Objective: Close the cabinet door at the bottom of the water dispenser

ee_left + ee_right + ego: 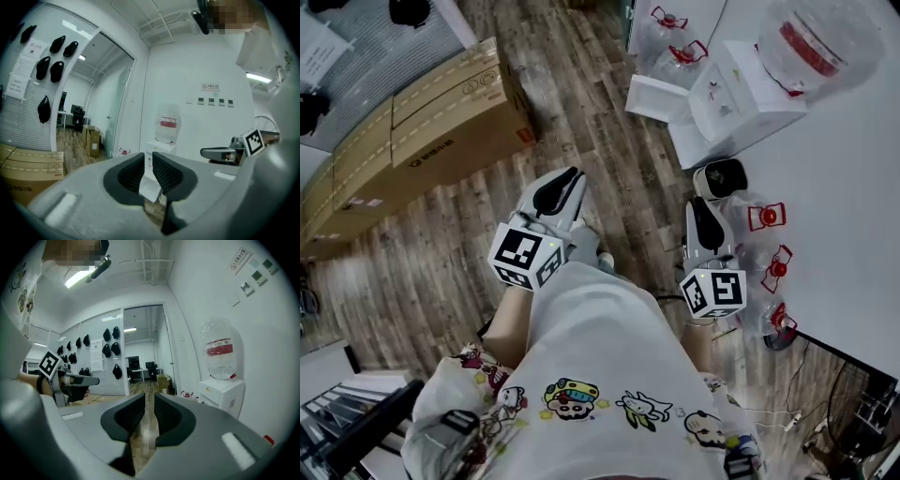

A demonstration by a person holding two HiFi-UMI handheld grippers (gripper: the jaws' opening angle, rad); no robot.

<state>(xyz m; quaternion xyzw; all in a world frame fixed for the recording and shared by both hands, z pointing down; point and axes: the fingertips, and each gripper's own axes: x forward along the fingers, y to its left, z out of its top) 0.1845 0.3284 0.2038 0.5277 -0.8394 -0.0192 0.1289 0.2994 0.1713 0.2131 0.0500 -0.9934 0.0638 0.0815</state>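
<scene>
So we're at the walk-up stage here, nothing has touched the door yet. The water dispenser point(750, 94) sits against the white wall, up and to the right in the head view, with the big bottle on top. Its bottom cabinet door point(654, 97) is hanging open, swung out over the wood floor.

Both grippers are held out in front of the person, roughly level and well apart from the dispenser. The left gripper point(574, 176) has its fingers pretty much closed, just a sliver of a gap and nothing in it. Same deal with the right gripper point(700, 204), fingers nearly together and empty. The left one's camera is lined up right on the dispenser.

Next up, I'd guess: step in, drop a gripper down low to door height, get it onto the door's outer face and push it round until it seats. No grab needed, closed fingers should work as a pusher.
</scene>
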